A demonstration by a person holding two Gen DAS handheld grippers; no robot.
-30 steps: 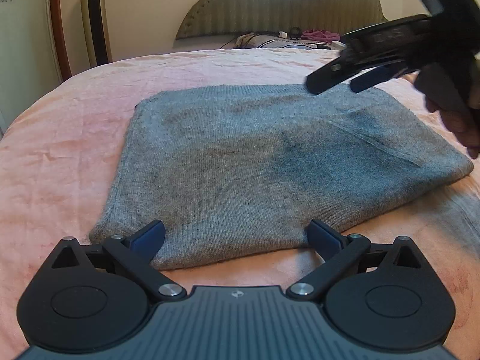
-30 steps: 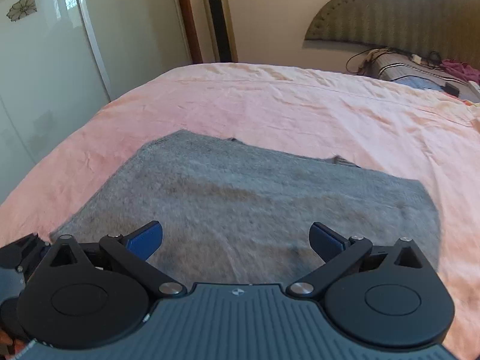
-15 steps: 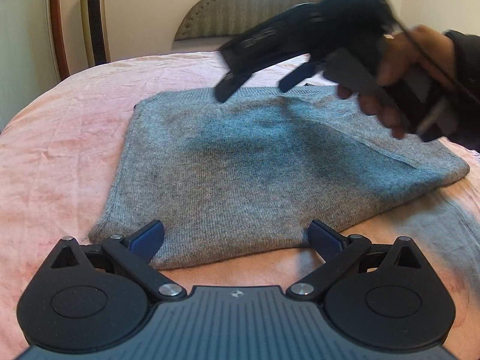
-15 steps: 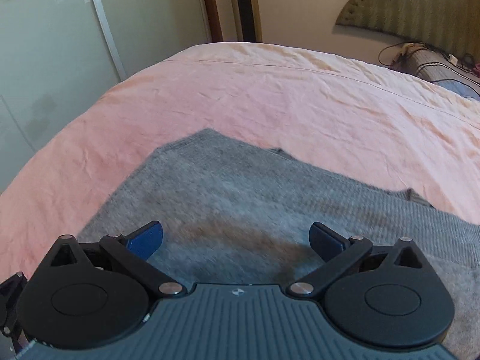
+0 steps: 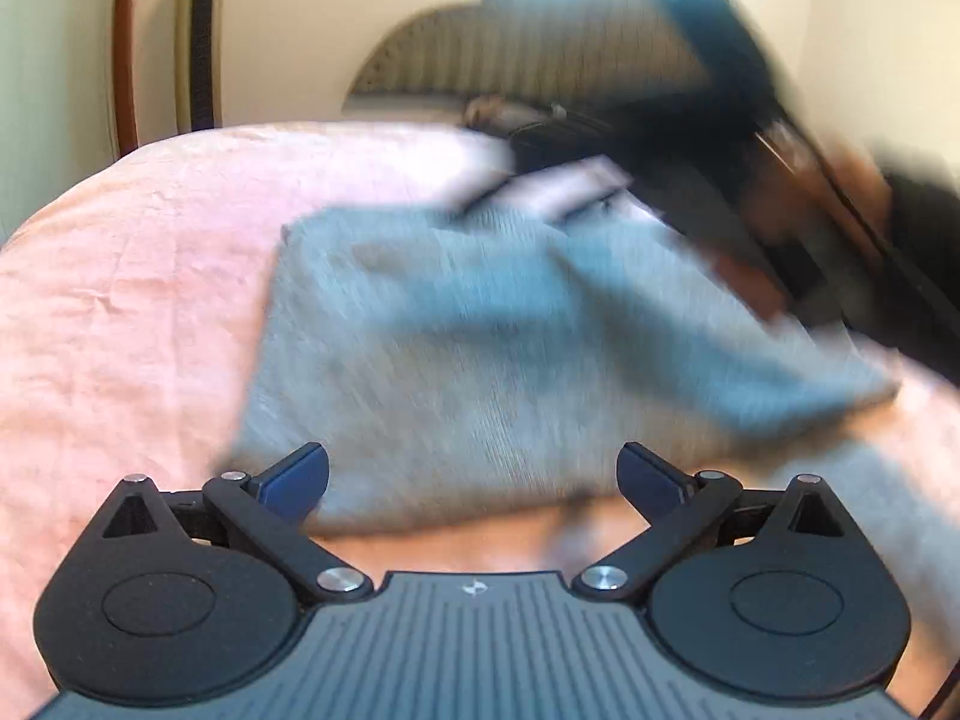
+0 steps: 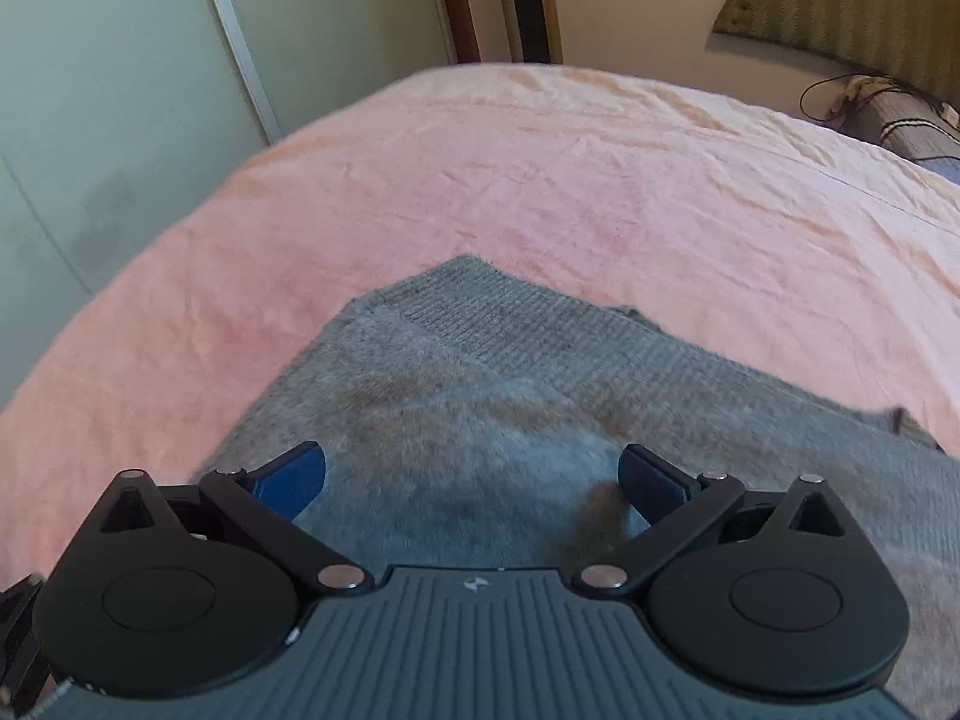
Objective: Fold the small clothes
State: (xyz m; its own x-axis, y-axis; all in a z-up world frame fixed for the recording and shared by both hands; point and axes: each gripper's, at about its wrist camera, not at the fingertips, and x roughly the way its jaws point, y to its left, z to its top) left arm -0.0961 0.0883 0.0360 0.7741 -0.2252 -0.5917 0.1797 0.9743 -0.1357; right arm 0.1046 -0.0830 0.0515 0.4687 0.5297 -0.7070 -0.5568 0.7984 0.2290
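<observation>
The grey sweater point(image 6: 540, 420) lies flat near the middle of the pink bedspread point(image 6: 600, 192), already folded into a rough rectangle.

Left gripper point(image 5: 474, 477): jaws spread wide, holding nothing, poised at the sweater's near edge.

Right gripper point(image 6: 474, 474): jaws likewise wide apart and empty, low over the knit toward the sweater's ribbed far corner. Whether the fingers touch the cloth cannot be told.

Judgement on the step in hand: the next fold likely calls for a pinch on an edge or corner. Both layers should be taken together, well in from the fringe, then carried across low and evenly so the stack does not slide on the bedspread.

View comparison: the left wrist view, heavily blurred, shows the sweater's whole outline and the right gripper as a dark smear beyond the sweater's far right side. The right wrist view is sharper and alone shows the ribbed band and the corner's layering.
</observation>
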